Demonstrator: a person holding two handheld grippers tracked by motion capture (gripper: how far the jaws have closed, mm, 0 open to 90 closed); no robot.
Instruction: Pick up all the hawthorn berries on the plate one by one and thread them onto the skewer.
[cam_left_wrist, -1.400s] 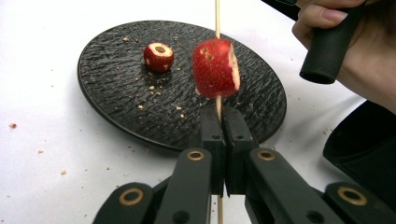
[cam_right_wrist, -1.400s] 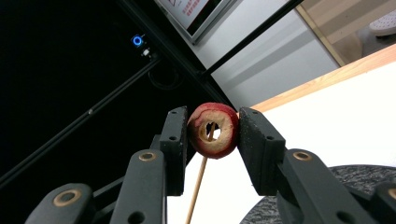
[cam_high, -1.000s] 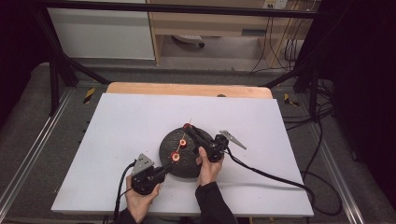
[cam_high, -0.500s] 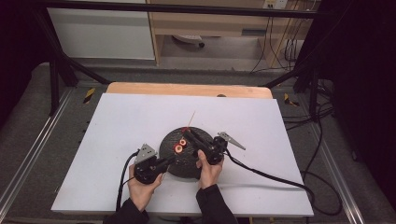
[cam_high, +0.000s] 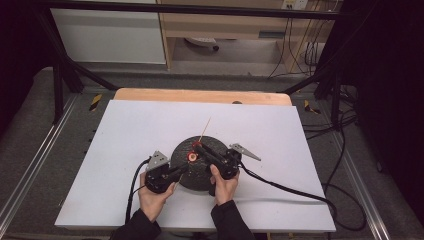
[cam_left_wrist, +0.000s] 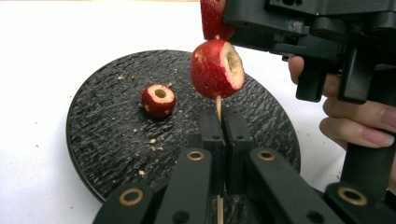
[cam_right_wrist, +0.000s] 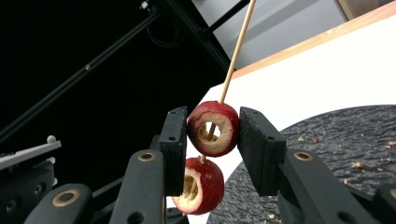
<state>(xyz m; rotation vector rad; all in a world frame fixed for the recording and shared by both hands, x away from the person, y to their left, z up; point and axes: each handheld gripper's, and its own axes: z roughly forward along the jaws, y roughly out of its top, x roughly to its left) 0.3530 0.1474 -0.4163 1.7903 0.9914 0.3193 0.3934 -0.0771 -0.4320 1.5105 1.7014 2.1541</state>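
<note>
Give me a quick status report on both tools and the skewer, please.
Left tool shut on skewer. Right tool shut on top fruit, second fruit threaded below. One cored fruit on black plate. Nothing in the way.

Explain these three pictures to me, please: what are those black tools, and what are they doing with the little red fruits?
No robot here: a person holds one hand-held gripper in each hand. One picture looks down from above the white table; the other two come from cameras riding on each tool. The left hand-held gripper is shut on a thin wooden skewer. The right hand-held gripper pinches a cored red fruit threaded on that skewer, with a second cored red fruit on the stick just below it. A third red fruit lies on the round black textured plate, among crumbs.
</note>
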